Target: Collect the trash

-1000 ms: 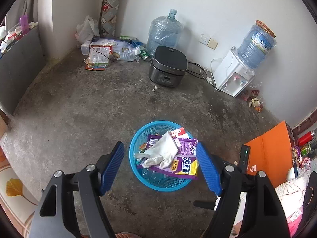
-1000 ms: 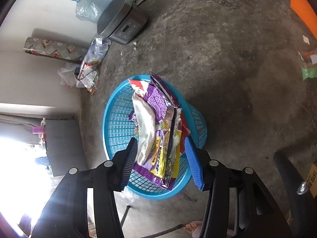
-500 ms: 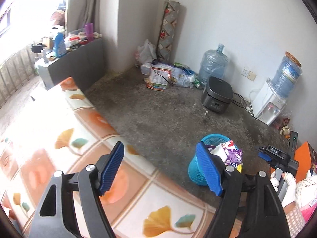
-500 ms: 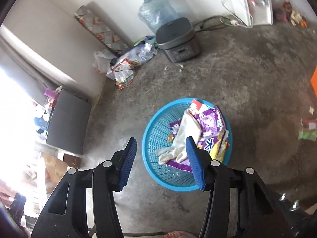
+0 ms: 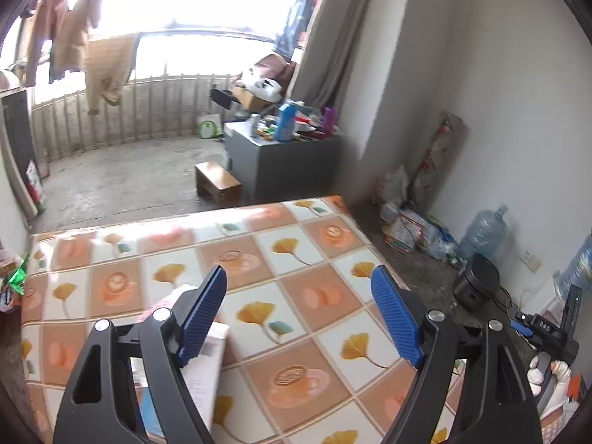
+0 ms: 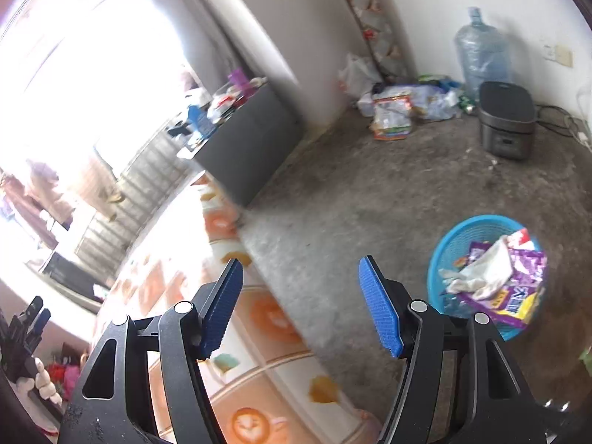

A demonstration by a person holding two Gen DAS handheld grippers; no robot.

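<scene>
Both claws, left (image 5: 298,312) and right (image 6: 300,305), were opening and empty. Blue basket (image 6: 477,225) held collected trash; next pick appeared to be paper (image 5: 205,381) at the counter's (image 5: 314,259) near-left edge.

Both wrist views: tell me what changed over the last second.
Both grippers swung up and away from the blue basket toward the patterned table. The left gripper and the right gripper are empty, jaws opening. The basket now sits off to the right, holding the same wrappers and white glove.
</scene>
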